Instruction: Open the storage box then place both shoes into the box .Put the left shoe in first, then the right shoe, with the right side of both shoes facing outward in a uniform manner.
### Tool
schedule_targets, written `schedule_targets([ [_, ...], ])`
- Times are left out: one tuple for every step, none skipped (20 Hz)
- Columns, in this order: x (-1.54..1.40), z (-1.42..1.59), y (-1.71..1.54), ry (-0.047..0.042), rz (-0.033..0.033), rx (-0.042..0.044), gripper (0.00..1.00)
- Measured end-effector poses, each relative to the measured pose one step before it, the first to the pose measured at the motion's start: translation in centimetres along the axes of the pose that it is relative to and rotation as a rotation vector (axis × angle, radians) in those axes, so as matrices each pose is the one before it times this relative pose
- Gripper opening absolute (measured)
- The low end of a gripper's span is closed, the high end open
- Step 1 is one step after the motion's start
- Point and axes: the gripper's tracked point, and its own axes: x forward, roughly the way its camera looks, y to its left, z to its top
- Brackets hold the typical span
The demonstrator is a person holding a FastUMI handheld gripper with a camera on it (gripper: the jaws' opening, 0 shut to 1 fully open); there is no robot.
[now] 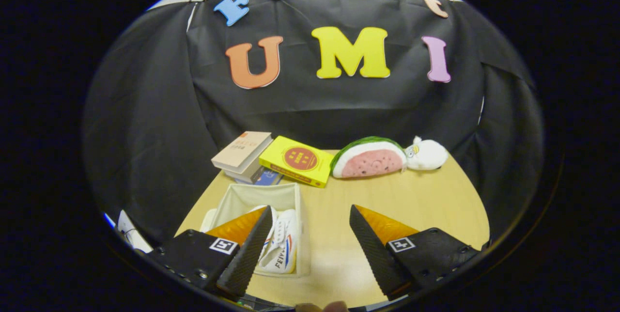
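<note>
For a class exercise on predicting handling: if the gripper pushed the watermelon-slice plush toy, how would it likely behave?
The watermelon-slice plush toy looks soft and stuffed, so it would probably dent and feel light. It lies flat on the wooden table, so it should slide rather than roll. Its end touches the white plush toy, which may get nudged too. The open gripper is well short of it.

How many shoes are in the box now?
Done: the box is open, and white shoes lie inside; it looks like two, but one finger partly hides them. In hand: nothing; the tool is open above the table. Left: probably nothing.
</note>
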Motion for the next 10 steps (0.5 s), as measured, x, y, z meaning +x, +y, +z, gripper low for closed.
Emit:
schedule_targets([
  [-0.572, 0.385, -0.732, -0.02640, -0.01184, 0.00050, 0.96],
  [-0.579, 0.201, -0.816, -0.02137, -0.01364, 0.00163, 0.96],
  [-0.550, 0.239, -0.683, -0.02122, -0.01106, 0.00926, 0.96],
  [-0.400, 0.149, -0.828, -0.01937, -0.01441, 0.00961, 0.97],
  [-0.455, 0.063, -0.707, -0.01453, -0.01252, 0.01059, 0.96],
  [-0.261, 0.050, -0.621, -0.01127, -0.01059, 0.00905, 0.96],
  [-0.301, -0.028, -0.573, -0.00900, -0.00602, 0.00463, 0.96],
  [-0.172, 0.020, -0.605, -0.01186, -0.00753, 0.00179, 0.96],
  [-0.370, 0.016, -0.526, -0.00909, -0.00298, 0.00036, 0.96],
  [-0.346, 0.046, -0.332, -0.00880, 0.00300, 0.00839, 0.96],
])
